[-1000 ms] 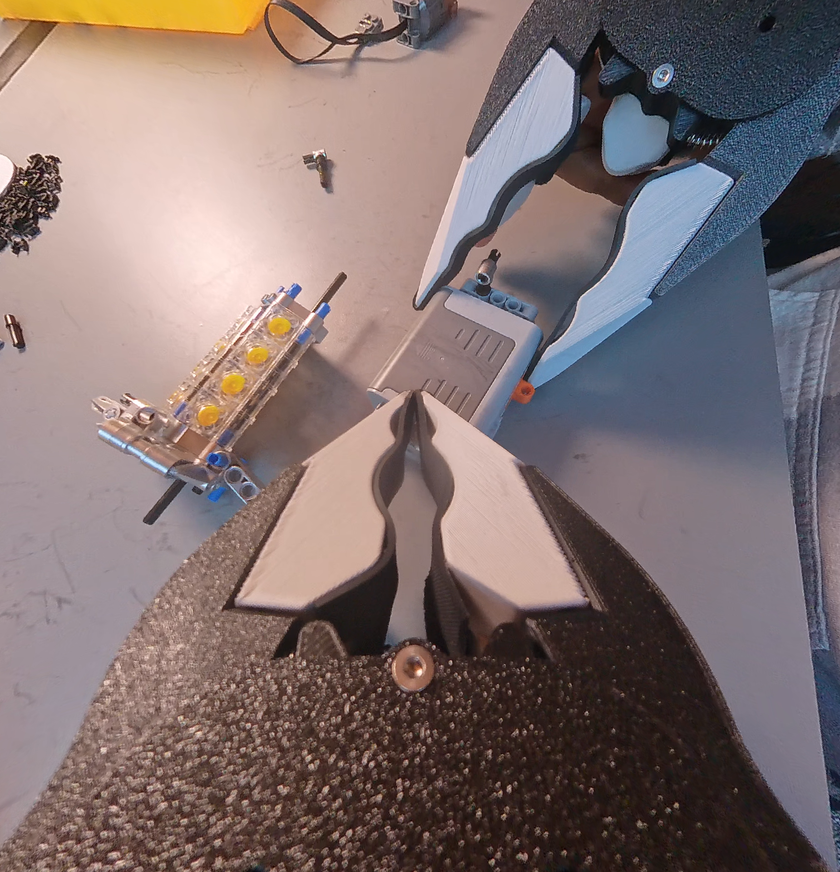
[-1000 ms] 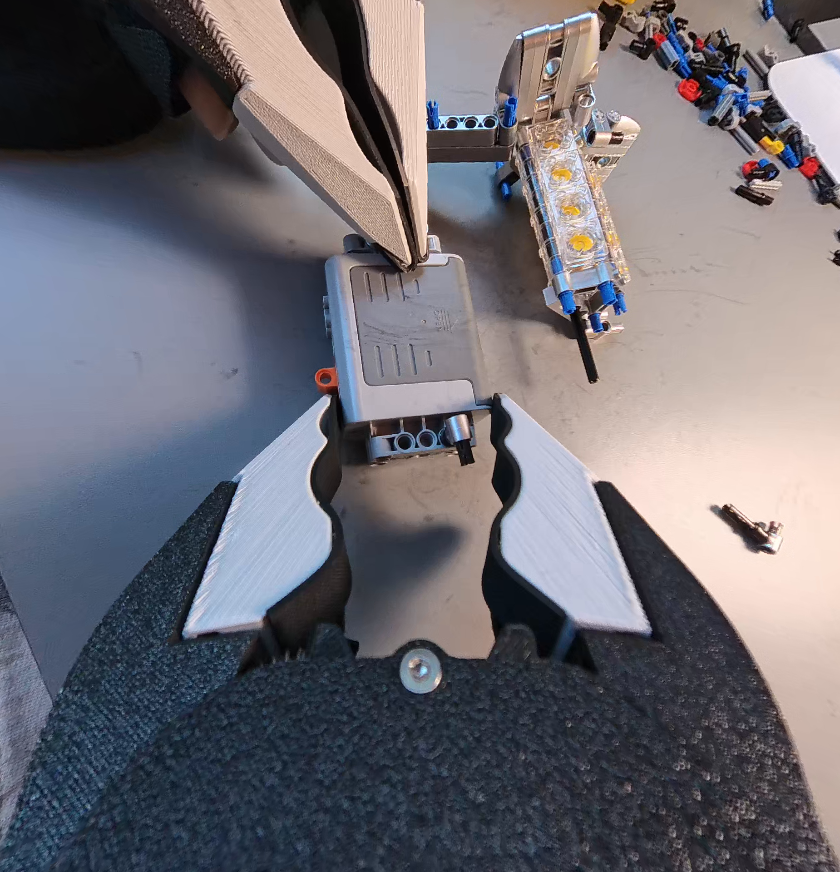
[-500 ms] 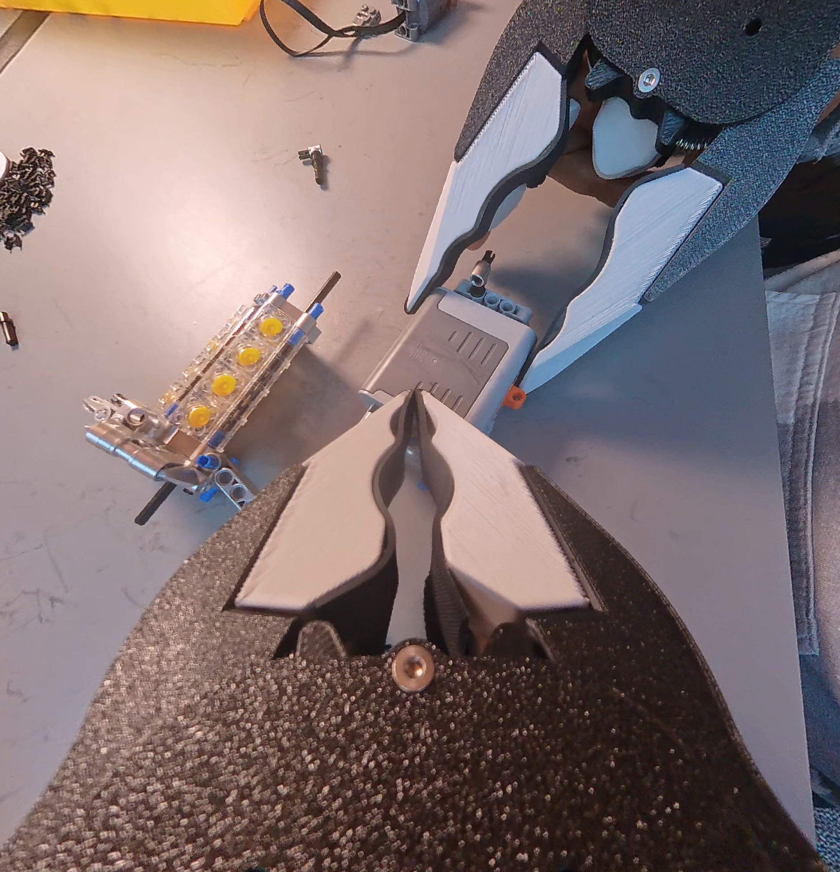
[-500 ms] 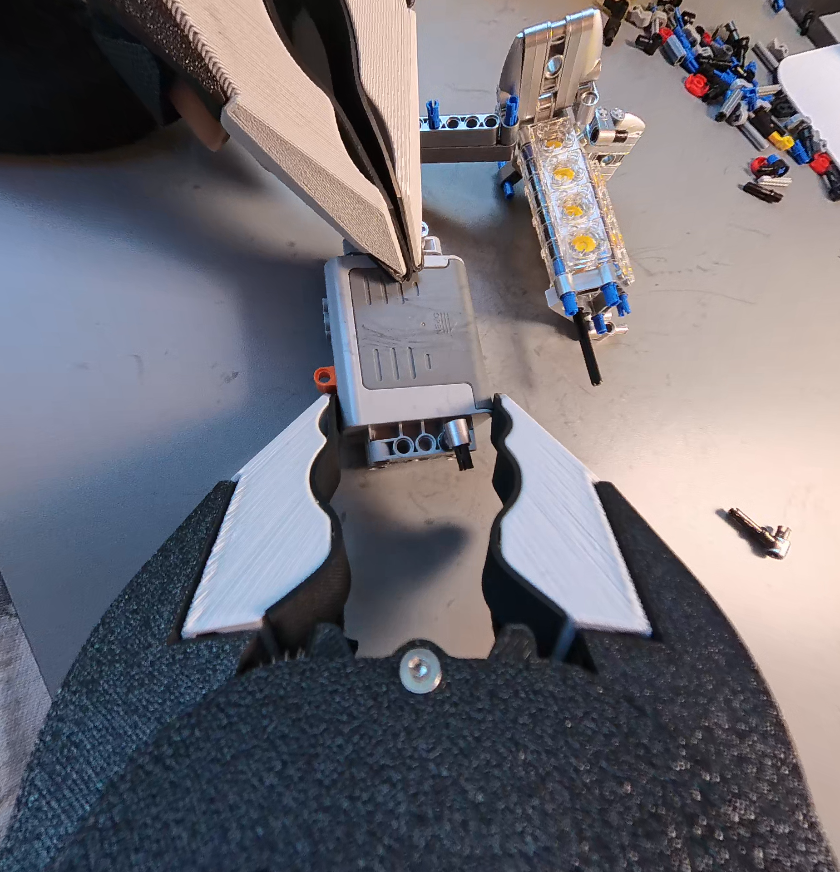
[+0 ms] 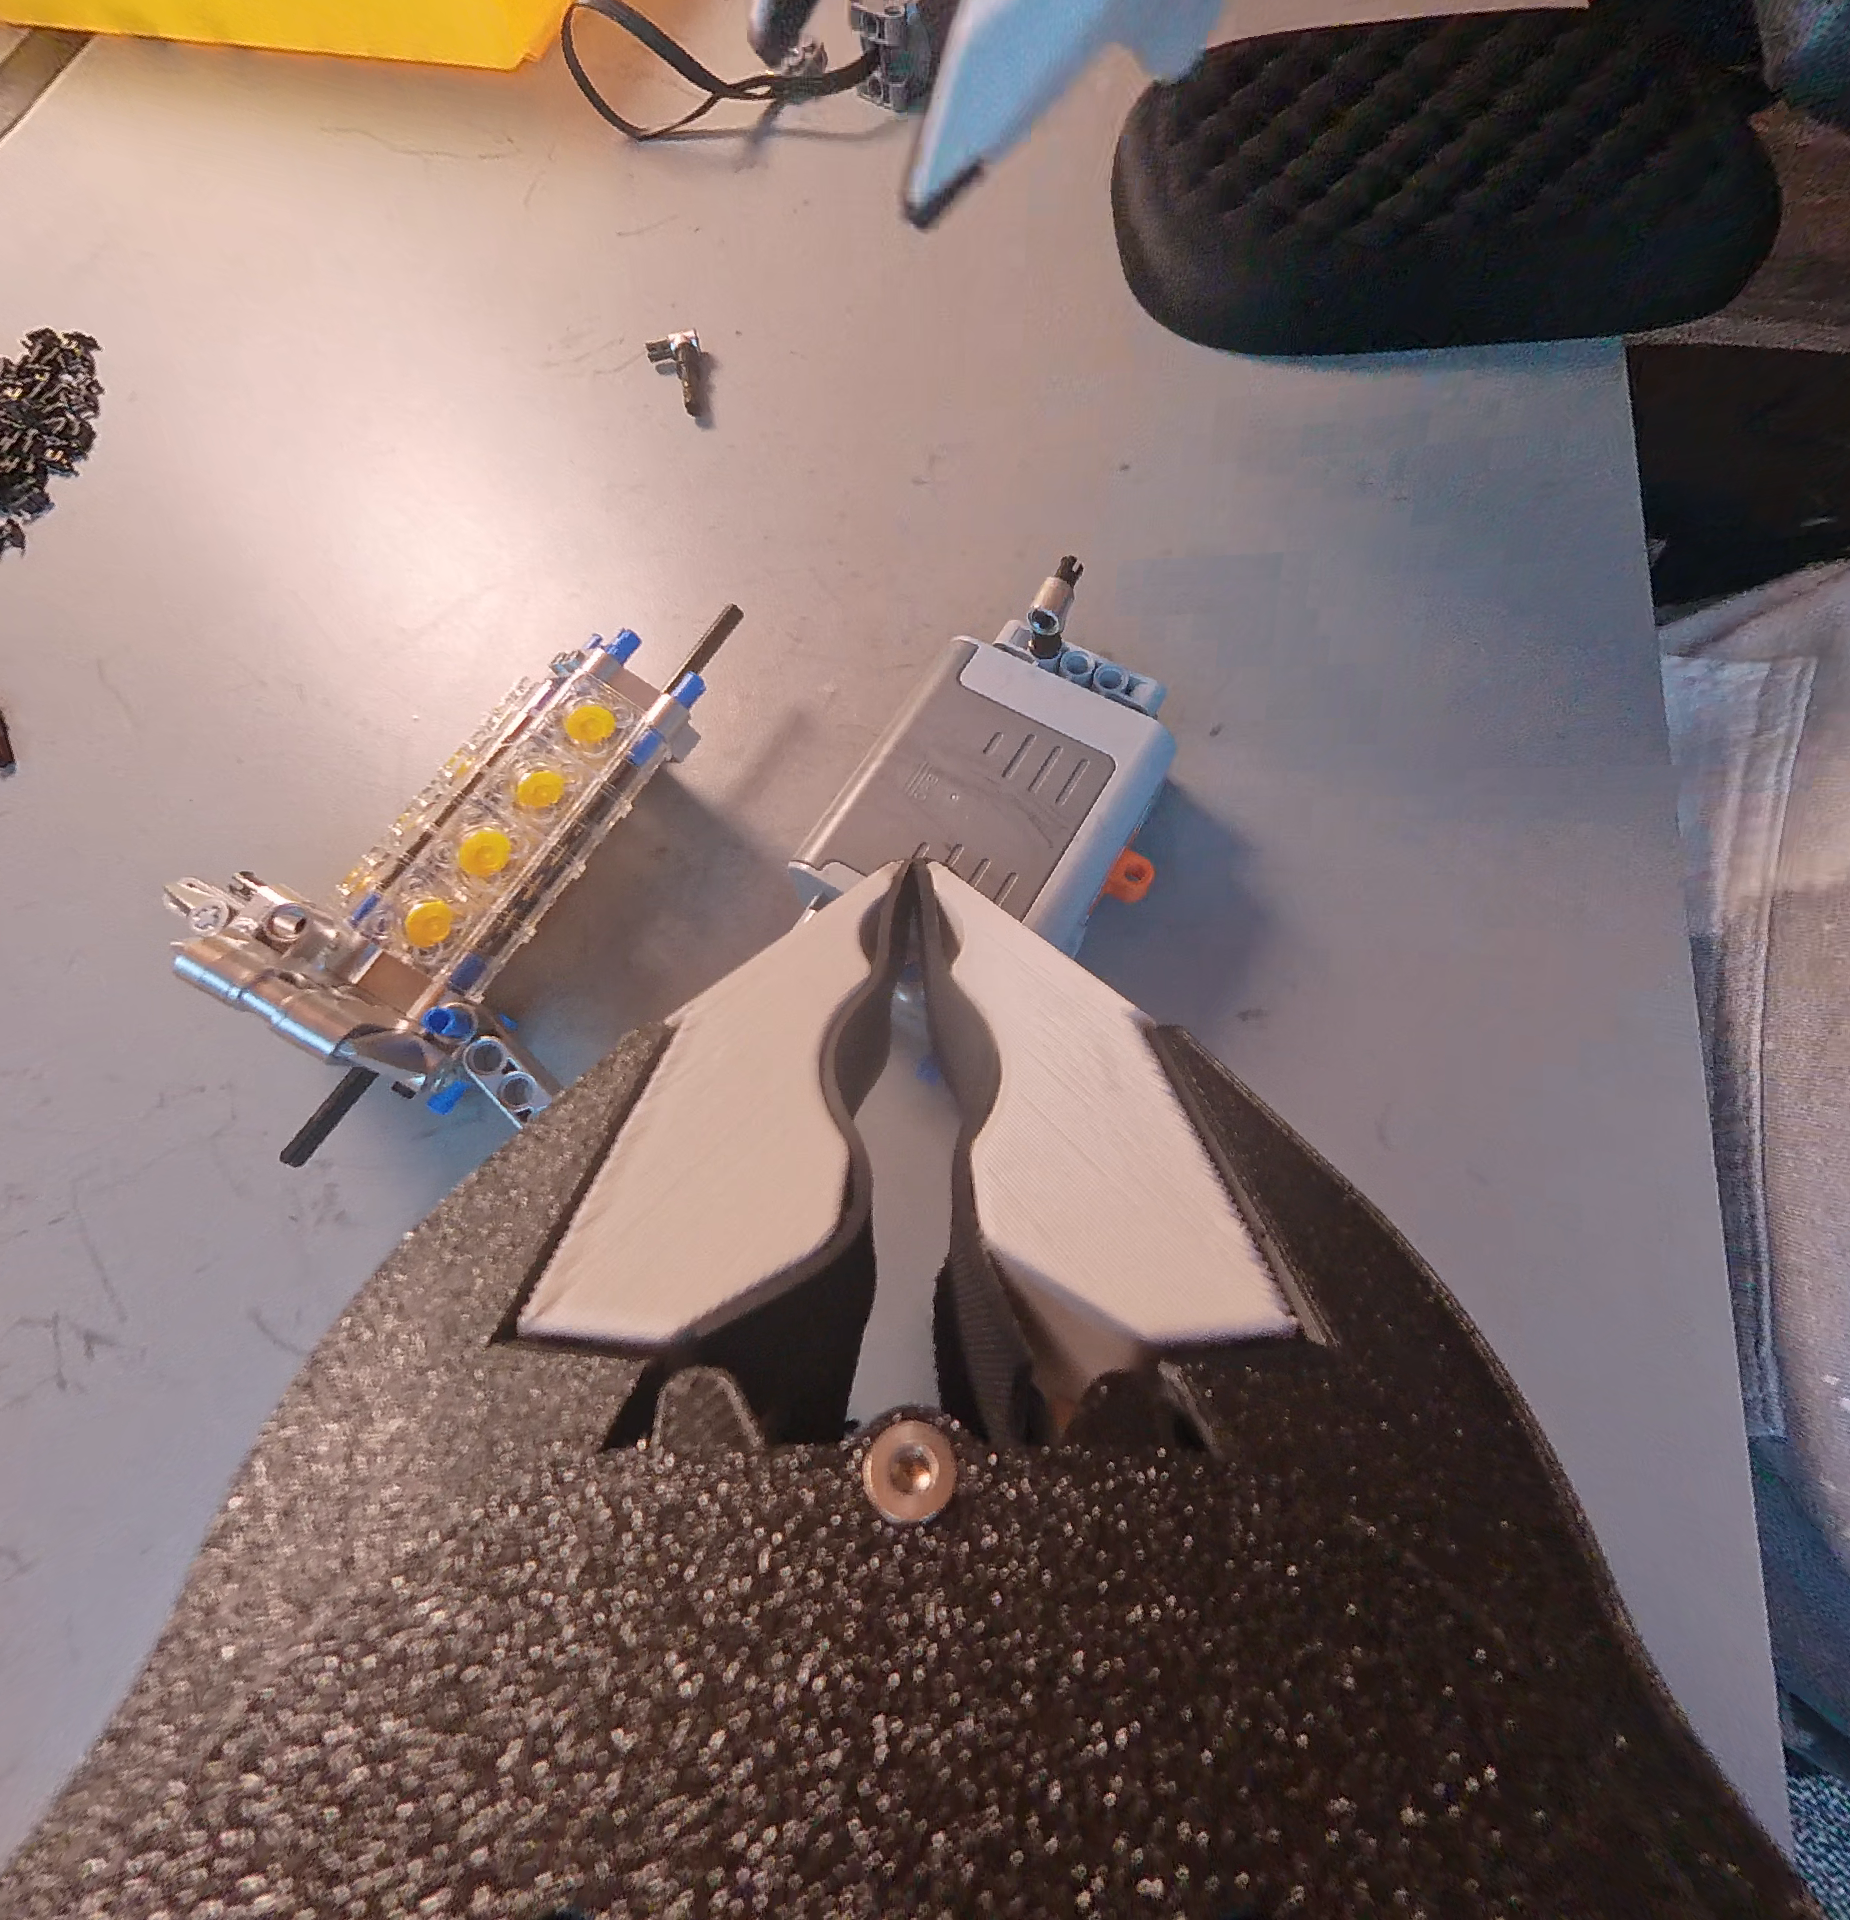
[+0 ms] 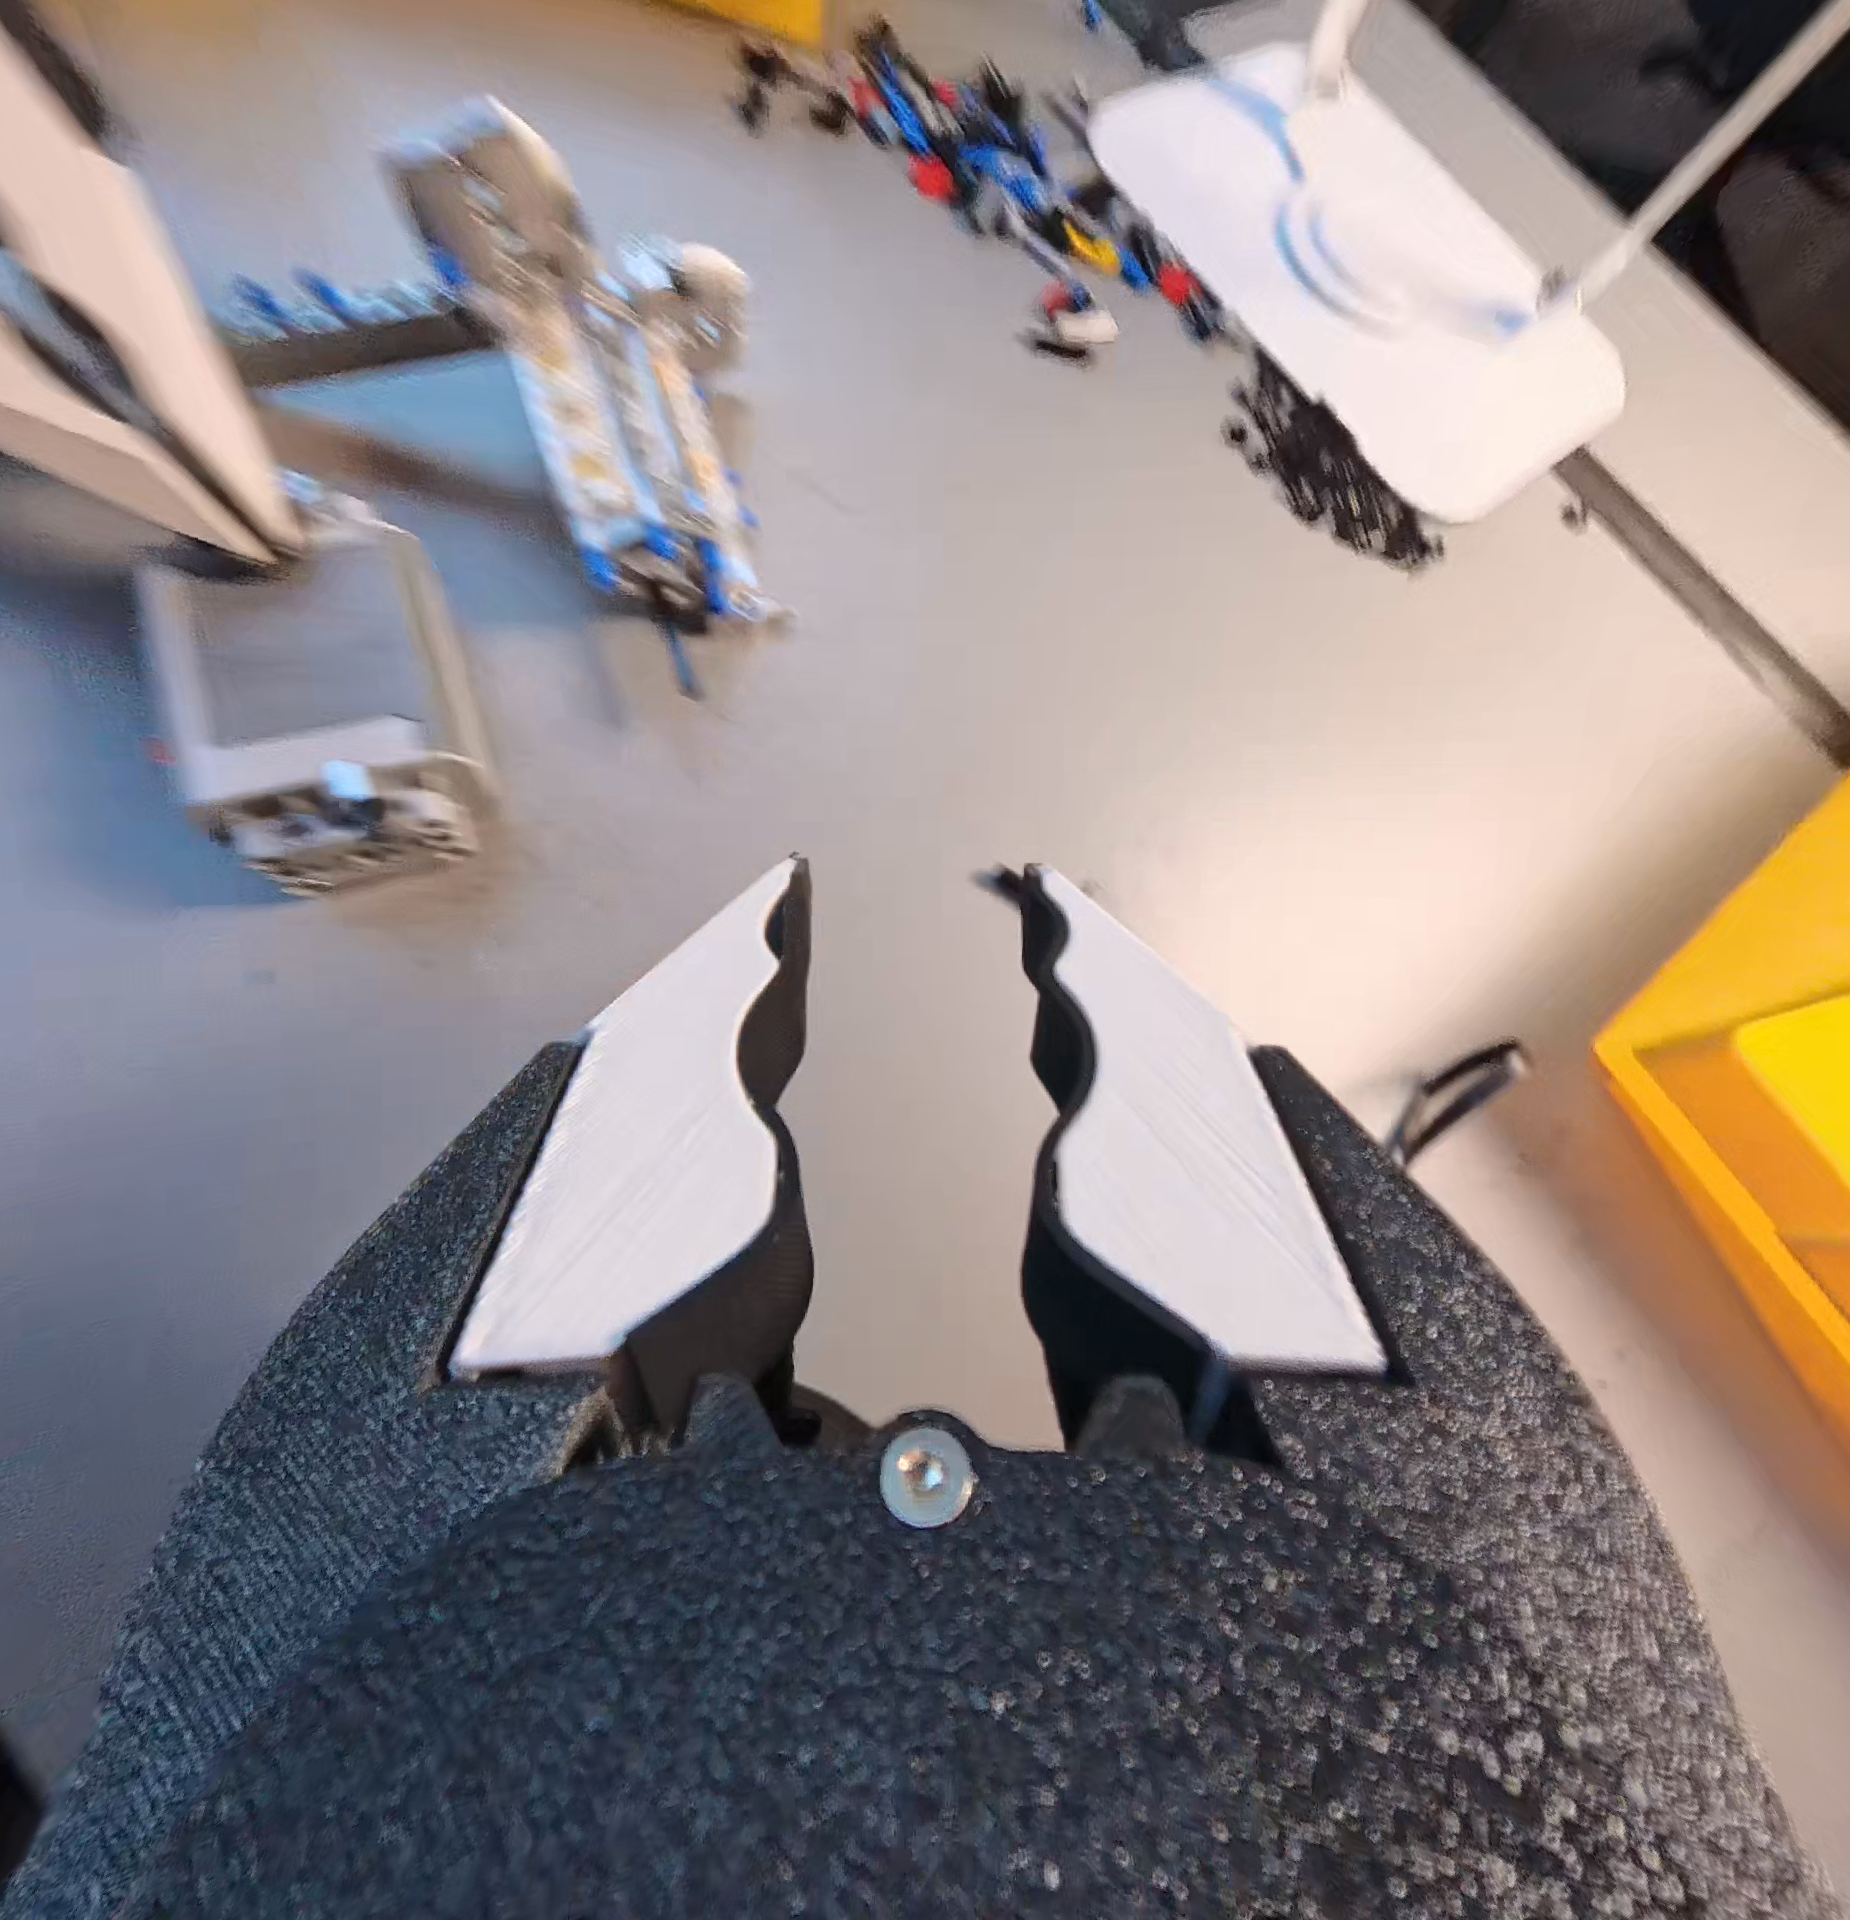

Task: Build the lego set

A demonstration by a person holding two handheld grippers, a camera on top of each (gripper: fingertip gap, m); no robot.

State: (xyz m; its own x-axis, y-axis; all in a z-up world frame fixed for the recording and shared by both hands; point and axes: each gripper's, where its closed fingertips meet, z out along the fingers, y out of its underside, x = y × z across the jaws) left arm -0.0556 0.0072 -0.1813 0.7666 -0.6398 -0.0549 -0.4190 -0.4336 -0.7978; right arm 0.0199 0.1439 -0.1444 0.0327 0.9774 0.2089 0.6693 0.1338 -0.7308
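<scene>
- My left gripper has its fingers closed tip to tip, with only a narrow wavy slit behind the tips.
- The tips rest on the near end of the grey battery box. I cannot tell whether they pinch any part of it.
- The box lies flat on the grey table, running towards 1 o'clock. An orange tab is on its right side and a short pin stands at its far end.
- At 10 o'clock from the tips, just beside the box but apart from it, lies a clear block with yellow discs.
- At 11 o'clock, well apart, is a small grey elbow piece. A black cable lies at 12 o'clock.
- My right gripper is wide open with nothing between the fingers, above bare table. This view is smeared.
- From it the box sits at 10 o'clock, a white base at 1 o'clock and a yellow bin at 3 o'clock.
</scene>
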